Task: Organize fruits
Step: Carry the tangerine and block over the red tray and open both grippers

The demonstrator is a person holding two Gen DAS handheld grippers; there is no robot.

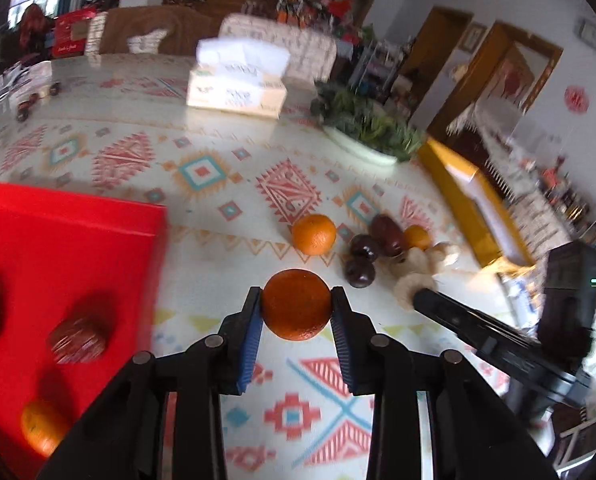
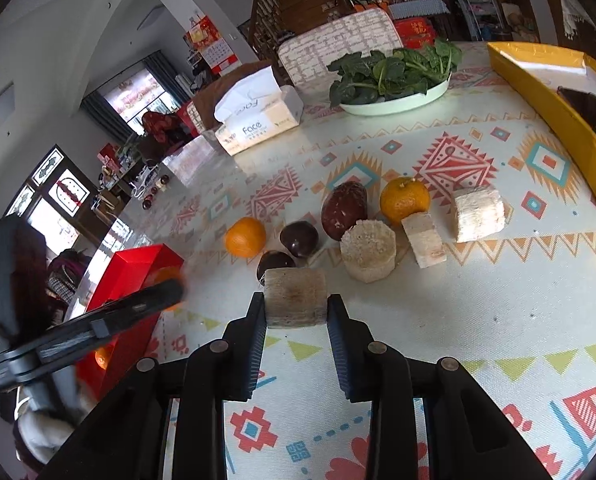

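My left gripper (image 1: 296,306) is shut on an orange (image 1: 296,304) and holds it above the patterned table, just right of the red tray (image 1: 73,216). The tray holds a red date (image 1: 77,340) and another orange (image 1: 41,426). My right gripper (image 2: 296,306) is shut on a pale cylindrical chunk (image 2: 295,296). Beyond it lie two oranges (image 2: 245,237) (image 2: 404,200), a big red date (image 2: 344,210), two dark round fruits (image 2: 299,239) and several pale chunks (image 2: 368,250). The right gripper also shows in the left wrist view (image 1: 478,330).
A yellow tray (image 2: 550,100) stands at the right with a dark object in it. A white dish of leafy greens (image 2: 398,76) and a tissue box (image 2: 257,120) stand at the back. Small dark fruits (image 1: 27,106) lie at the far left edge.
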